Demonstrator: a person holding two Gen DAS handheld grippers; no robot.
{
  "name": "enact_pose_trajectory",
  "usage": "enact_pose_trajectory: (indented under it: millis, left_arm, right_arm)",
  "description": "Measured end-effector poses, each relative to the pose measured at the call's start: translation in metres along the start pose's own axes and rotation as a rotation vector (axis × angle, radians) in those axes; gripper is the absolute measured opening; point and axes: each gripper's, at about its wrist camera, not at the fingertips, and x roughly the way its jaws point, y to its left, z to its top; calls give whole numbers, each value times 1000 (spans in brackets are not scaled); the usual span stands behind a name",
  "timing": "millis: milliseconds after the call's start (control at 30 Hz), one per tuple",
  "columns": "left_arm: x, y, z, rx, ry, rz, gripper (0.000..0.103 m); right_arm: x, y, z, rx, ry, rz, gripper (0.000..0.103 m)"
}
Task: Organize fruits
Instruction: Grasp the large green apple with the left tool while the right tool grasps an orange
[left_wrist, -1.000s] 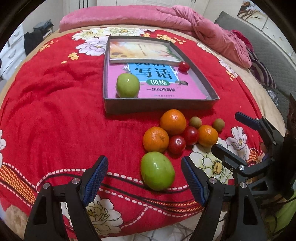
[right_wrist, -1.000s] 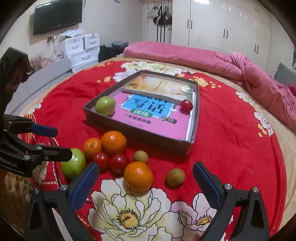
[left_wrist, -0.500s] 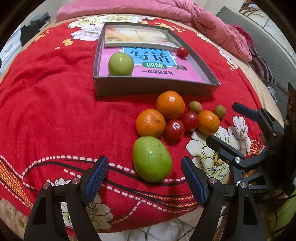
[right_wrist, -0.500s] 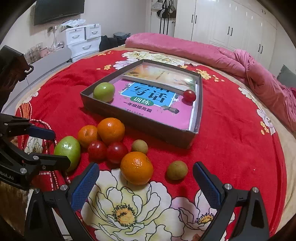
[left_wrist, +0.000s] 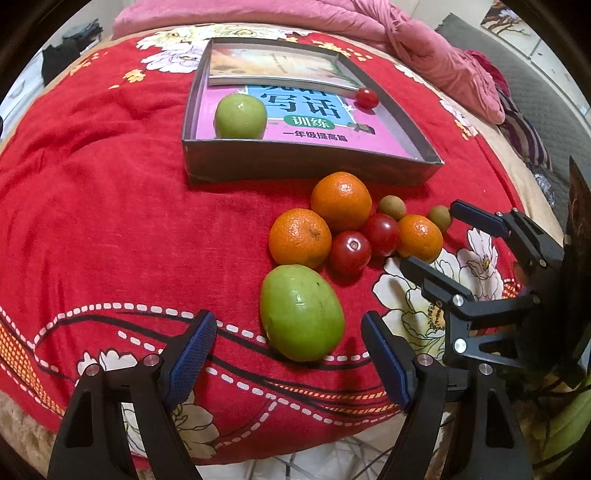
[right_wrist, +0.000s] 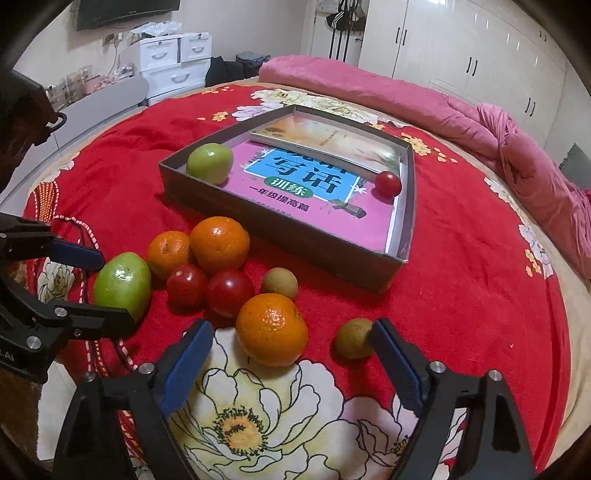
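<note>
Loose fruit lies on the red flowered bedspread in front of a grey box (left_wrist: 310, 168). In the left wrist view a big green fruit (left_wrist: 301, 312) sits just ahead of my left gripper (left_wrist: 288, 354), between its open blue pads and apart from both. My right gripper (right_wrist: 290, 354) has its jaws closing around a small orange (right_wrist: 271, 328), and the pads do not touch it. A little brown-green fruit (right_wrist: 352, 338) lies against the inside of the right finger. The box (right_wrist: 280, 229) holds a green apple (right_wrist: 209, 163) and a cherry tomato (right_wrist: 388, 183) on a pink book.
Two more oranges (left_wrist: 340, 201), two red tomatoes (left_wrist: 350, 253) and another small brown-green fruit (left_wrist: 391, 207) are bunched between the grippers. The bed's edge is right below both grippers. A pink quilt (right_wrist: 388, 99) lies along the far side, and drawers (right_wrist: 173, 62) stand beyond.
Both grippers have moved in closer over the fruit, the left toward the green fruit and the right toward the small orange. The right jaws have narrowed; the left jaws keep their width.
</note>
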Motion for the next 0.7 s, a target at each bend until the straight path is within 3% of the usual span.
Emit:
enact_pose_trajectory:
  millis: [100, 333, 533, 700]
  left_arm:
    - [0, 0, 0, 1, -4, 6, 73]
    - [2, -1, 1, 7, -9, 9, 64]
    - [3, 0, 0, 8, -9, 9, 64]
    - [5, 1, 1, 4, -7, 5, 63]
  right_arm:
    - [0, 0, 1, -7, -14, 8, 77]
    - [-2, 7, 2, -58, -33, 6, 57]
    - [-2, 17, 1, -118, -28, 2, 49]
    - [1, 29, -2, -191, -13, -25, 49]
